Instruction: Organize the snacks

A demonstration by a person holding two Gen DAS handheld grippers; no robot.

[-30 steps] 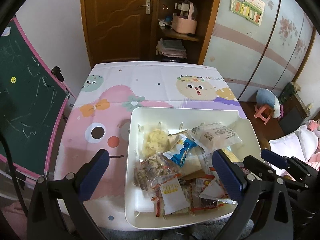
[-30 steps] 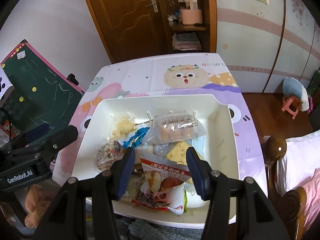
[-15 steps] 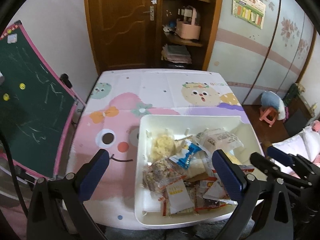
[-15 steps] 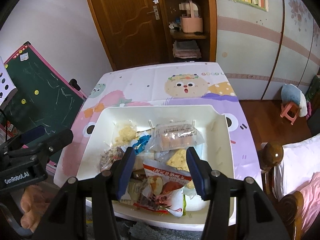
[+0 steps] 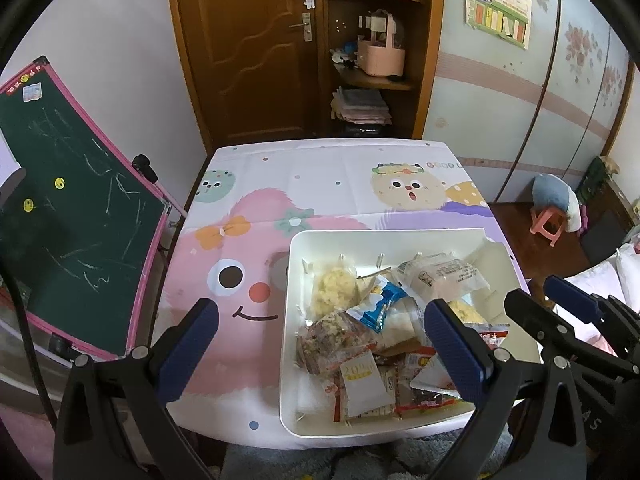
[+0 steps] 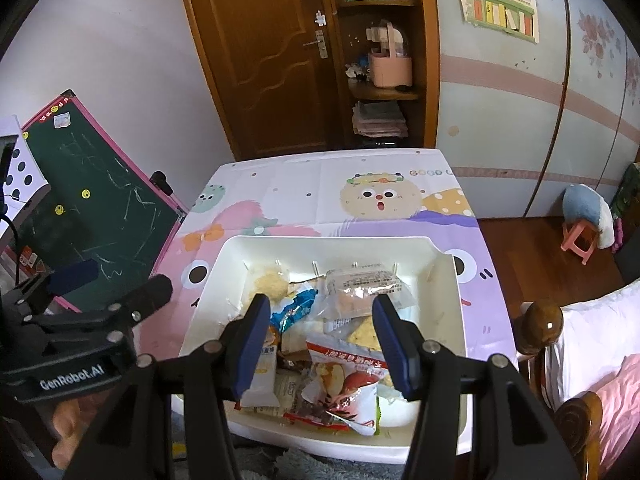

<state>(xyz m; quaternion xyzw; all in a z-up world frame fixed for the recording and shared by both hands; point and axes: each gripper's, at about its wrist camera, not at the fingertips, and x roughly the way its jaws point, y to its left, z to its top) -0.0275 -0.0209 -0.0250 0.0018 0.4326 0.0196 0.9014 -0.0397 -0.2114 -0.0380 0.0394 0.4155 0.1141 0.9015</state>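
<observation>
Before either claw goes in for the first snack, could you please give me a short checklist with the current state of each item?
1. Left claw empty and open: ok, wide apart, nothing between the fingers.
2. Right claw empty: ok, fingers apart above the snacks, nothing pinched.
3. White bin fully on the table: ok, though its near edge sits close to the table's front edge.
4. Snacks reachable: ok, the red apple packet and blue wrapper lie on top of the pile.
5. Free space for sorting: ok, the tablecloth beyond and to the left of the bin is bare.
6. Destination containers for sorted snacks: cannot tell, none in view.
</observation>
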